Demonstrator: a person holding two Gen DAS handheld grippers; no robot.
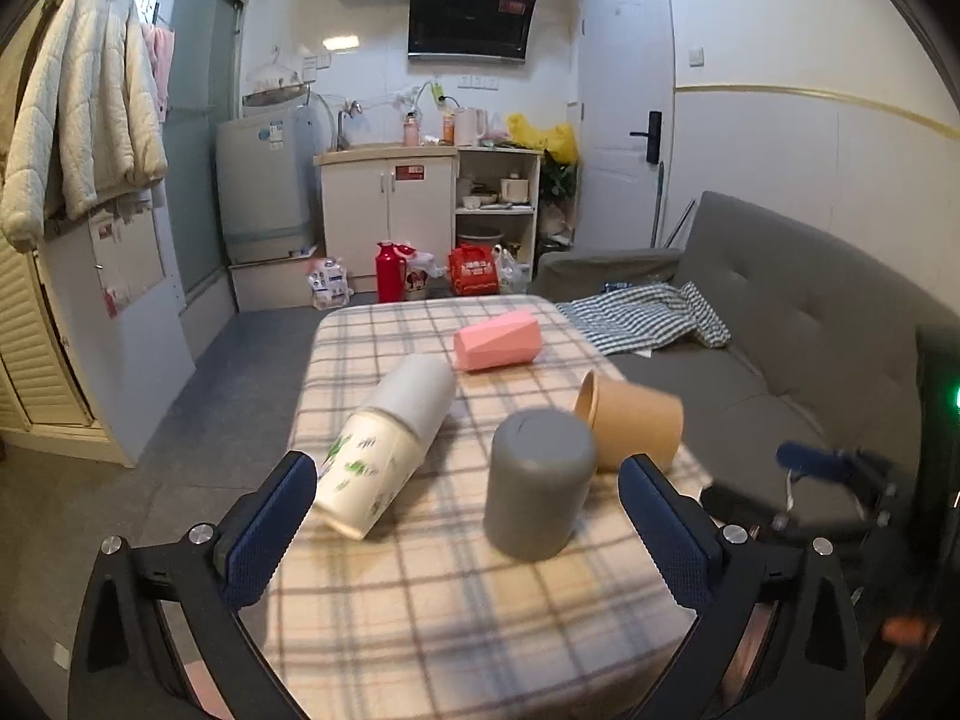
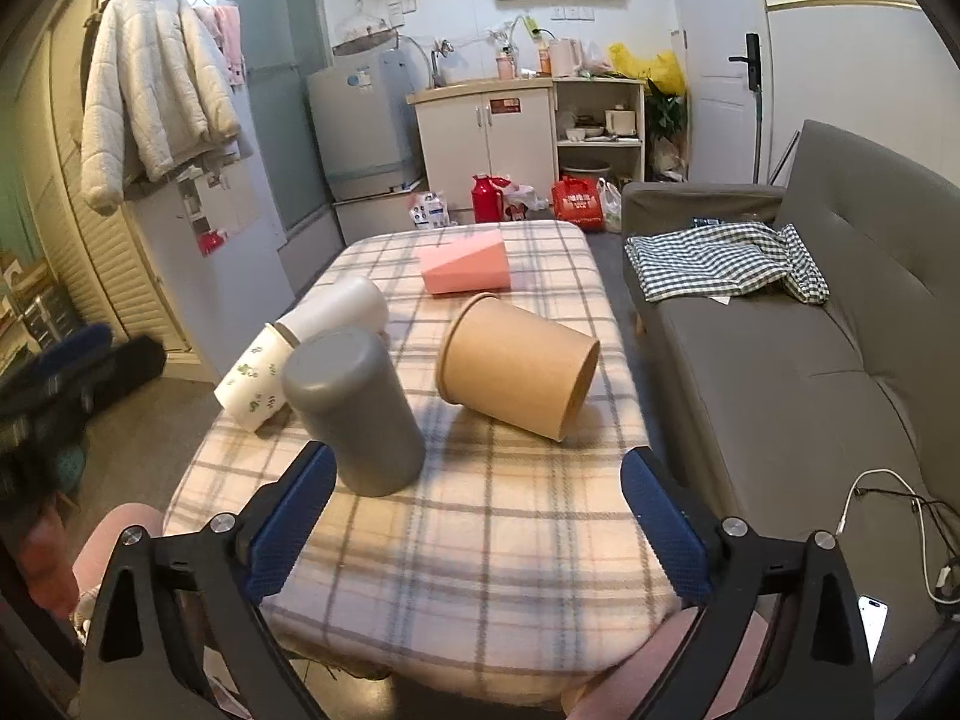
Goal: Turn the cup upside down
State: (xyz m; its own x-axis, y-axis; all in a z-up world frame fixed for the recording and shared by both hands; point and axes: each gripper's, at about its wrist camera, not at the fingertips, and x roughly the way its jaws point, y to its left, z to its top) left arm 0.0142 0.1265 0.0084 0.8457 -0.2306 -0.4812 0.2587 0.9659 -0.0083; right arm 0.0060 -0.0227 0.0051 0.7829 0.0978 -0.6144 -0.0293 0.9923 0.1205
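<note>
On the desk [image 2: 480, 540], near edge: grey cup [image 2: 354, 411] stands mouth-down; brown cup [image 2: 519, 366], white cups and pink cup lie sideways.
Left tool [image 1: 468, 531]: jaws wide apart, empty.
Right tool [image 2: 480, 516]: jaws wide apart, empty.
Risk: brown cup may roll off the right edge if nudged.

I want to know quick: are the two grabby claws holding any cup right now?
Left gripper: open, holding nothing.
Right gripper: open, holding nothing; the grey cup stands just beyond it.
</note>
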